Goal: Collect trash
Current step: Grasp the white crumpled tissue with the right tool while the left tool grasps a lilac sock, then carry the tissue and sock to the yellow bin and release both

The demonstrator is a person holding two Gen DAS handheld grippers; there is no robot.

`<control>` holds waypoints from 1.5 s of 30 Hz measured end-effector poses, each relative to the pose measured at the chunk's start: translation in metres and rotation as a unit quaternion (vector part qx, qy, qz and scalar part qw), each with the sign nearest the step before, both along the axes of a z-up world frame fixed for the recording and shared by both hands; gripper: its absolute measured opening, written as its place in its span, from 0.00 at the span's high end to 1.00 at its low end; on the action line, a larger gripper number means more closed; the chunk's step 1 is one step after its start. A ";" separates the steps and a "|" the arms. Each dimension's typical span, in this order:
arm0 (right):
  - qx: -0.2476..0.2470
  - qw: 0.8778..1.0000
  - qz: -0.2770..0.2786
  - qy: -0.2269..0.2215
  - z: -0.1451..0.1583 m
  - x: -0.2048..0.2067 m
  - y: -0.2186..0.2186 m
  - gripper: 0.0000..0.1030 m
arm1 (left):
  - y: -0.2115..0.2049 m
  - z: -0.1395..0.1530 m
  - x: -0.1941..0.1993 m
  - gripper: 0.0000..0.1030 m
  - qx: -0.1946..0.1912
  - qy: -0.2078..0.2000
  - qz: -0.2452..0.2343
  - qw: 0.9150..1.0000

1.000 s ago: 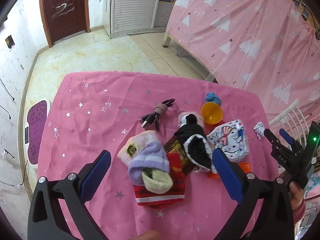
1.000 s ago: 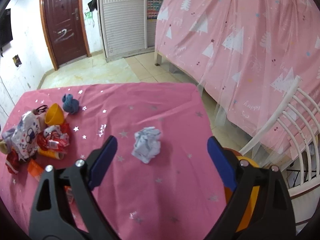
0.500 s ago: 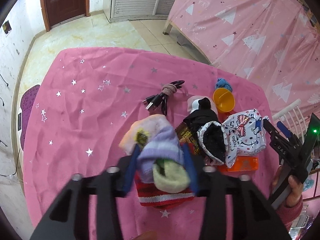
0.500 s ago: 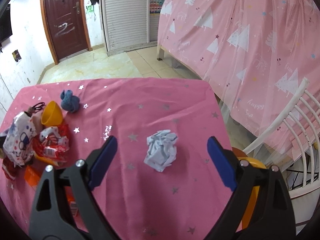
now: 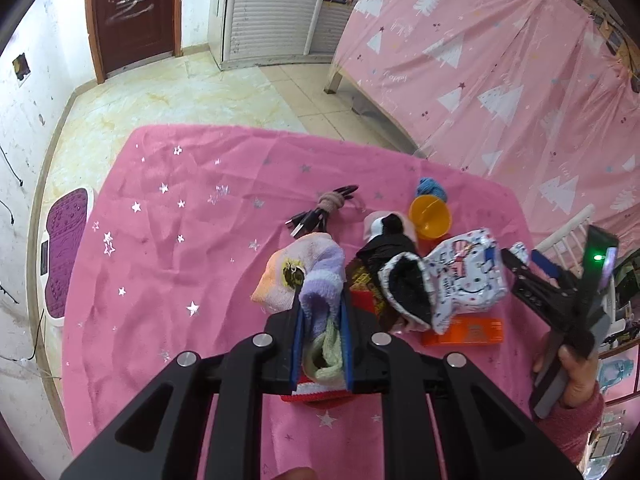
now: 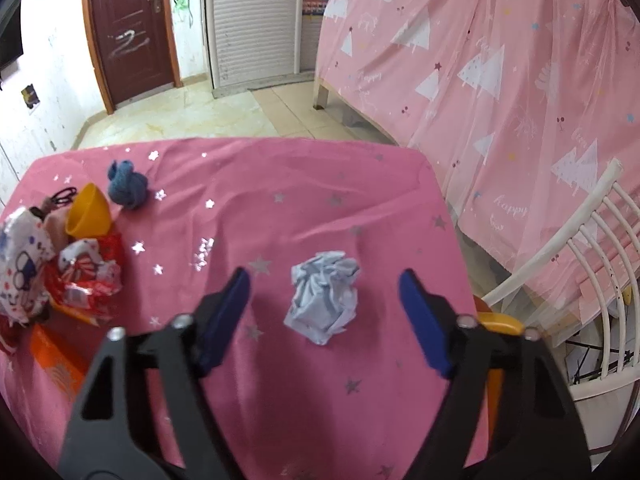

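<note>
Your left tool (image 5: 322,330) is clamped tight on the purple and green sock (image 5: 320,300) in the clutter pile on the pink bench (image 5: 168,248). Your right tool (image 6: 324,312) is spread wide, its 2 blue pads flanking the crumpled paper ball (image 6: 323,302) without touching it.

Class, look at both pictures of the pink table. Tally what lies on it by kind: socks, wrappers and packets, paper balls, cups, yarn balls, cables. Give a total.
Socks: 3: purple sock, black sock, red striped sock
Wrappers and packets: 3: cartoon wrapper, orange packet, red wrapper
Paper ball: 1
Orange cup: 1
Blue yarn ball: 1
Cable: 1
Total: 10
</note>
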State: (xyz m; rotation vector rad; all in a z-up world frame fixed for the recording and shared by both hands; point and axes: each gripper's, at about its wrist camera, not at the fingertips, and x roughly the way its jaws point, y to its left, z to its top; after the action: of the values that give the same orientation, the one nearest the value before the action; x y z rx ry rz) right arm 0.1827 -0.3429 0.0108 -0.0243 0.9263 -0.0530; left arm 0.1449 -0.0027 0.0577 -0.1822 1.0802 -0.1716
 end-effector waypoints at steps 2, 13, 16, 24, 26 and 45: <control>0.009 1.000 0.001 0.002 -0.002 0.002 -0.003 0.43 | -0.001 0.006 -0.002 0.91 0.000 -0.006 -0.003 1.000; 0.028 1.000 -0.004 -0.004 0.001 -0.003 -0.013 0.71 | -0.006 0.023 -0.007 0.91 0.004 -0.018 -0.007 1.000; 0.032 0.999 -0.006 -0.016 0.008 -0.008 -0.016 0.71 | -0.009 0.028 -0.009 0.91 0.007 -0.023 -0.008 1.000; 0.040 0.998 -0.017 -0.042 0.022 -0.027 -0.031 0.71 | -0.029 0.043 -0.013 0.91 0.015 -0.040 -0.022 0.999; 0.043 0.998 -0.024 -0.047 0.025 -0.031 -0.040 0.71 | -0.036 0.046 -0.015 0.91 0.018 -0.042 -0.027 0.999; 0.067 0.989 -0.108 -0.071 0.024 -0.090 -0.138 0.70 | -0.179 0.063 -0.036 0.91 0.000 -0.061 -0.149 0.987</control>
State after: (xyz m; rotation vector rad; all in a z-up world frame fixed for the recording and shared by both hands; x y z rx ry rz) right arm 0.0924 -0.4806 0.0343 0.2031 0.7861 -0.1909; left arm 0.1084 -0.1819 0.1204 -0.0091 0.9820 -0.4469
